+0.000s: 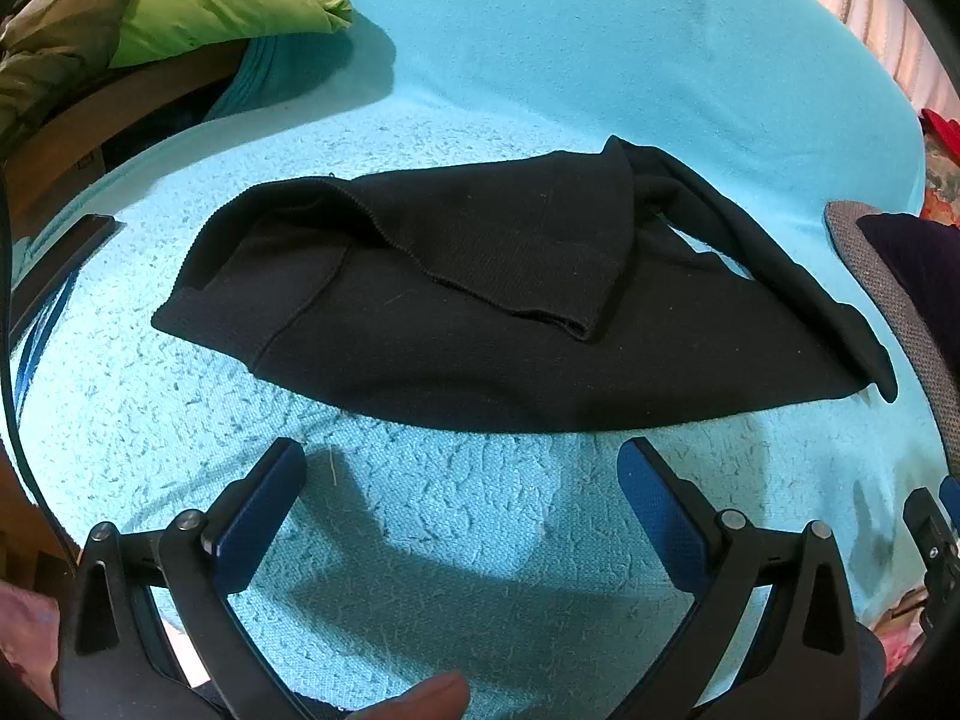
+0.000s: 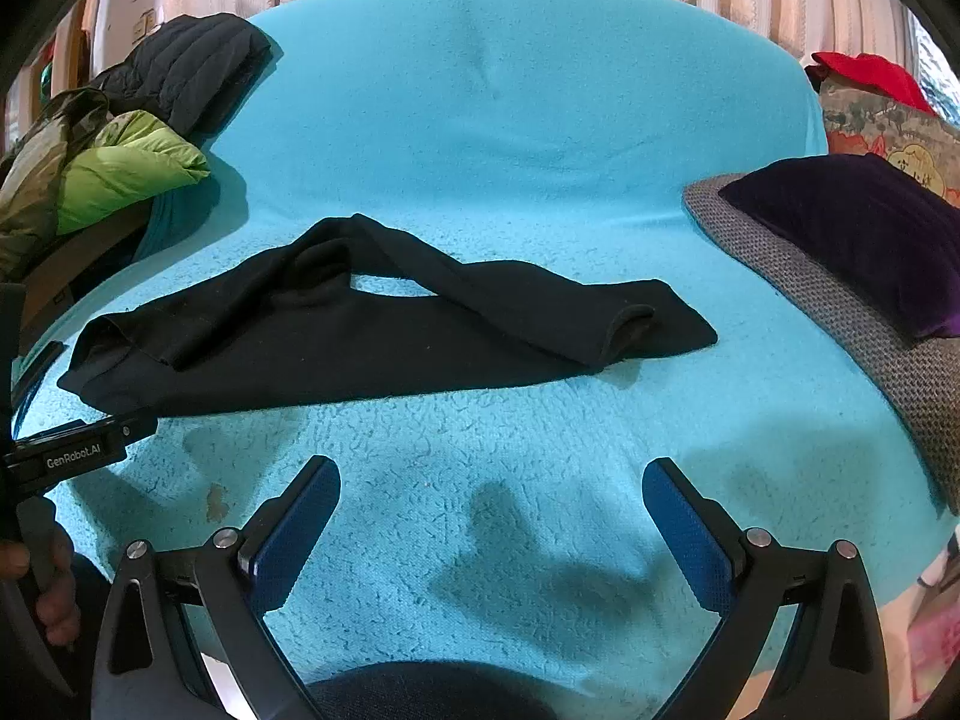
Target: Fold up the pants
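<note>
Ahead of both claws, black pants (image 1: pixel 480 312) lie partly folded on the turquoise blanket (image 1: pixel 540 90). Left gripper (image 1: pixel 462 468) and right gripper (image 2: pixel 492 480): jaws wide apart, holding nothing, clear of the fabric.

One pair of black pants (image 2: pixel 336 336) was counted on the turquoise blanket (image 2: pixel 510 120). Two grippers were seen, the left gripper (image 1: pixel 459 468) and the right gripper (image 2: pixel 492 486). One green jacket (image 2: pixel 129 165), one black jacket (image 2: pixel 186 66) and one purple cushion (image 2: pixel 858 228) were counted at the blanket's edges.
</note>
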The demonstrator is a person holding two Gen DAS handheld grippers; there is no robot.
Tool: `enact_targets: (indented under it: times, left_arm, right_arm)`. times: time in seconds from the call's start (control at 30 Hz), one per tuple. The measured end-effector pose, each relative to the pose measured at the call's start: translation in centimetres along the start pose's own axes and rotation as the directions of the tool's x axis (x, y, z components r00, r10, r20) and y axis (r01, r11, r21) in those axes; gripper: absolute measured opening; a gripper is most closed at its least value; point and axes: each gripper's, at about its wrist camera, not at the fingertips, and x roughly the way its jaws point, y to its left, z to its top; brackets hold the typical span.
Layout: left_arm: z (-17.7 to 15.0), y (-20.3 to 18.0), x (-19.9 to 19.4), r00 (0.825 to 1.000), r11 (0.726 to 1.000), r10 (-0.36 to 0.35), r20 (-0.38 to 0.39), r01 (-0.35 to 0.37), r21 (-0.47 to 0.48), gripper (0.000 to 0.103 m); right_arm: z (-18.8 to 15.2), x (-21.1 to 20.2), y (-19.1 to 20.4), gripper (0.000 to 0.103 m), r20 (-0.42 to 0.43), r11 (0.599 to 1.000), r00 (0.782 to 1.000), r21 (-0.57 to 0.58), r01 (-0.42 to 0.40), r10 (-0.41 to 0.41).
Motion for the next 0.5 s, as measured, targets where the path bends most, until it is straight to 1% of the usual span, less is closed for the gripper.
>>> enact_targets:
  times: [0.3, 0.5]
  left_arm:
    - [0.07, -0.12, -0.19, 1.000, 1.000, -0.009, 0.001, 0.009, 0.000, 0.103]
    - [0.20, -0.37, -0.36, 0.999, 0.999, -0.043, 0.002, 0.043, -0.007, 0.103]
  right_arm:
    - [0.06, 0.25, 0.00, 0.101, 0.001, 1.000, 1.000, 0.001, -0.003, 0.003]
    - [0.00, 0.26, 0.60, 0.102, 0.004, 1.000, 1.000, -0.023, 0.013, -0.013]
